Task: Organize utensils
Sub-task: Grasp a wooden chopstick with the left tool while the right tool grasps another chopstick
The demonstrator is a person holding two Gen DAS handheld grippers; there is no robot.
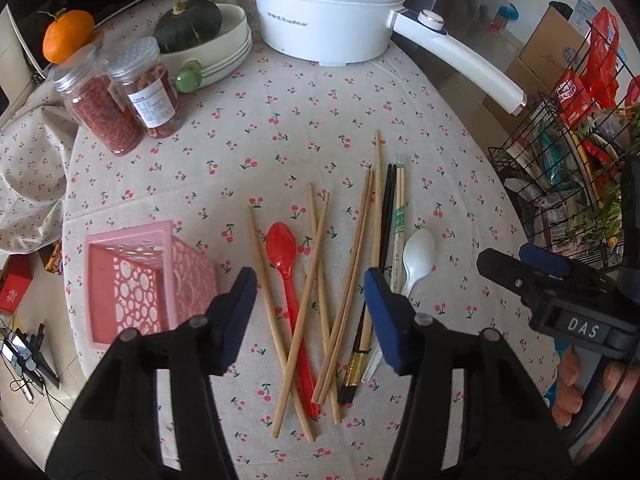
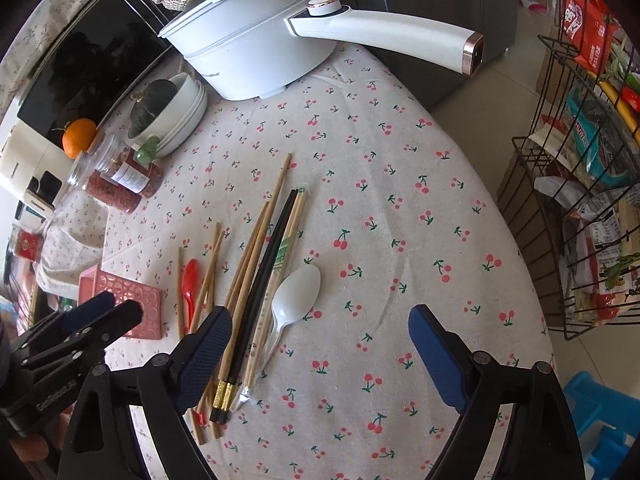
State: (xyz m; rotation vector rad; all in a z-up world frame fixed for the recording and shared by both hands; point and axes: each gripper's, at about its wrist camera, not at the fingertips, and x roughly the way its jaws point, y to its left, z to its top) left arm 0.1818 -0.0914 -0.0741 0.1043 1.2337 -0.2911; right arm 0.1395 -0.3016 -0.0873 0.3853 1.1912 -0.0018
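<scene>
Utensils lie loose on the cherry-print tablecloth: a red spoon, several wooden chopsticks, a black chopstick pair, a wrapped pair and a white spoon. A pink perforated basket stands to their left. My left gripper hangs open above the red spoon and wooden chopsticks, gripping nothing. My right gripper is open above the cloth, just right of the white spoon and black chopsticks. Each gripper shows at the edge of the other's view.
A white electric pot with a long handle stands at the back. Two spice jars, stacked bowls holding a green squash and an orange fill the back left. A wire rack of packets stands past the table's right edge.
</scene>
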